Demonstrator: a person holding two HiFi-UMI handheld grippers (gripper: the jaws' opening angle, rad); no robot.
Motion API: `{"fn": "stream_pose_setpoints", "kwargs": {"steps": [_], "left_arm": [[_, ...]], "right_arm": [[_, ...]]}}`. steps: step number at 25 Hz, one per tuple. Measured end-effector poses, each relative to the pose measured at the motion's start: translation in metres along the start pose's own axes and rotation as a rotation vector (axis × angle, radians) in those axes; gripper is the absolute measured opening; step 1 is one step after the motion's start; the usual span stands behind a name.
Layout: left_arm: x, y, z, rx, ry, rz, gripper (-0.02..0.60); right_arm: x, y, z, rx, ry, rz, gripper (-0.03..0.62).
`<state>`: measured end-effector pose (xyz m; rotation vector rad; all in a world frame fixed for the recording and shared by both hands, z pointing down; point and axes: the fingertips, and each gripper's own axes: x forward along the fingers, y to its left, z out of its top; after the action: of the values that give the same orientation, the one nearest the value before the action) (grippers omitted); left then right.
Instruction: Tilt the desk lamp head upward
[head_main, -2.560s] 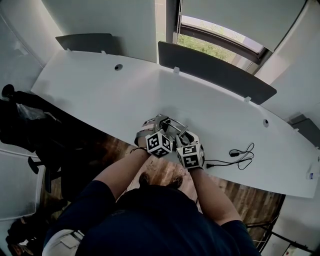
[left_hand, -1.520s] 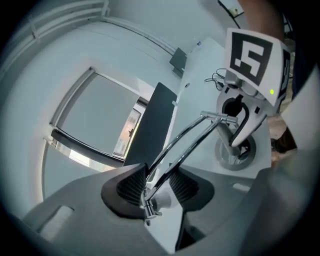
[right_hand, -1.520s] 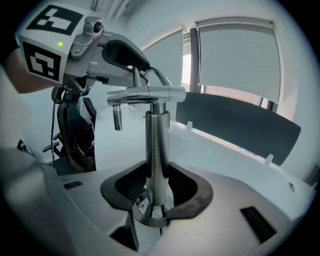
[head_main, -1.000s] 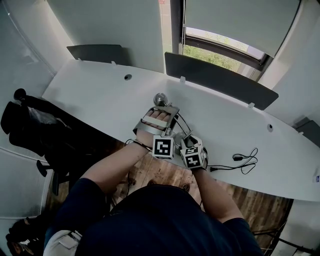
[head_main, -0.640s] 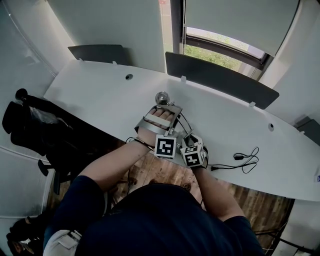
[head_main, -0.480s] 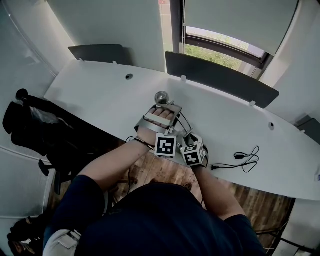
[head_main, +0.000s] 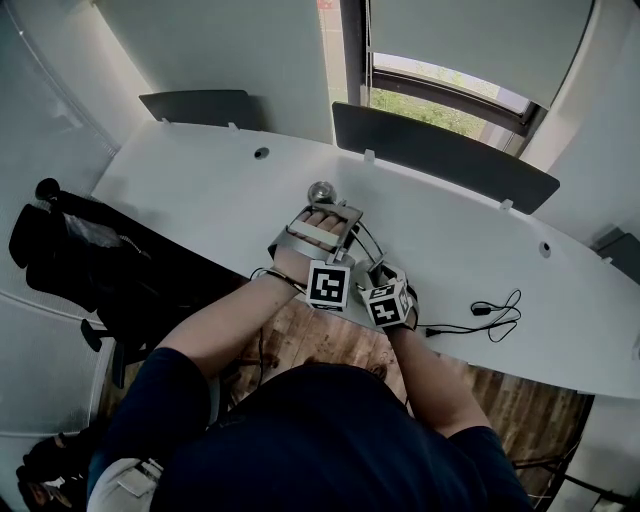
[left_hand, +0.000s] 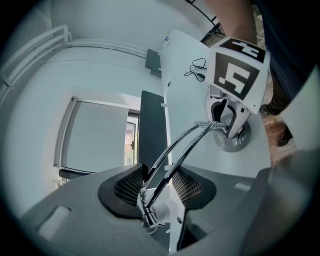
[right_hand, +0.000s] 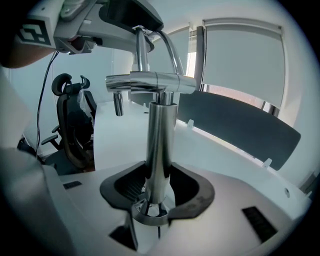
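Note:
A chrome desk lamp stands near the front edge of the white desk (head_main: 190, 190). Its round head (head_main: 320, 190) shows just beyond my left gripper (head_main: 323, 212). In the left gripper view the lamp's two thin chrome arm rods (left_hand: 175, 150) run between the jaws of my left gripper (left_hand: 161, 186), down to the round base (left_hand: 235, 144). These jaws are opening and stand wide. My right gripper (right_hand: 159, 192) has the upright lamp post (right_hand: 159, 140) between its pads, low near the base. Its jaws are easing open too, and the post still fills the gap.
A dark divider panel (head_main: 440, 155) runs along the desk's far edge below a window. A black cable (head_main: 490, 315) lies coiled at the right. An office chair with a black jacket (head_main: 70, 240) stands at the left. Wooden floor lies under me.
Since the earliest frame my left gripper has reached out from the desk edge along the lamp arm, and the chrome head now shows beyond it. Over the last second hardly anything has moved.

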<state>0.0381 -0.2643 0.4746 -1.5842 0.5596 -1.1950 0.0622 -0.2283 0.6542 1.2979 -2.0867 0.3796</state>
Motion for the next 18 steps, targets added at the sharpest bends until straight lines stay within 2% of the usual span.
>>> {"fn": "stream_pose_setpoints", "kwargs": {"steps": [3,6,8,10,13,15,18], "left_arm": [[0.001,-0.007,0.002,-0.010,-0.017,-0.021,0.184],[-0.001,-0.010,0.001,0.008,-0.019,0.000,0.184],[-0.005,-0.017,-0.002,-0.012,-0.019,-0.038,0.184],[-0.010,-0.017,-0.009,-0.032,-0.008,-0.042,0.184],[-0.025,-0.012,-0.016,-0.050,-0.011,-0.006,0.184],[-0.041,0.000,-0.018,-0.074,-0.021,0.051,0.184],[-0.063,0.019,-0.017,-0.192,-0.057,0.118,0.184]], "right_arm": [[-0.001,0.000,0.001,-0.025,-0.008,0.006,0.158],[-0.005,0.000,0.004,-0.074,-0.018,0.001,0.164],[-0.013,-0.003,0.008,-0.101,-0.039,-0.018,0.169],[-0.023,-0.005,0.012,-0.107,-0.062,-0.038,0.172],[-0.042,-0.008,0.016,-0.083,-0.101,-0.059,0.173],[-0.060,-0.007,0.023,-0.058,-0.134,-0.061,0.174],[-0.090,0.004,0.035,-0.011,-0.193,-0.044,0.173]]}}
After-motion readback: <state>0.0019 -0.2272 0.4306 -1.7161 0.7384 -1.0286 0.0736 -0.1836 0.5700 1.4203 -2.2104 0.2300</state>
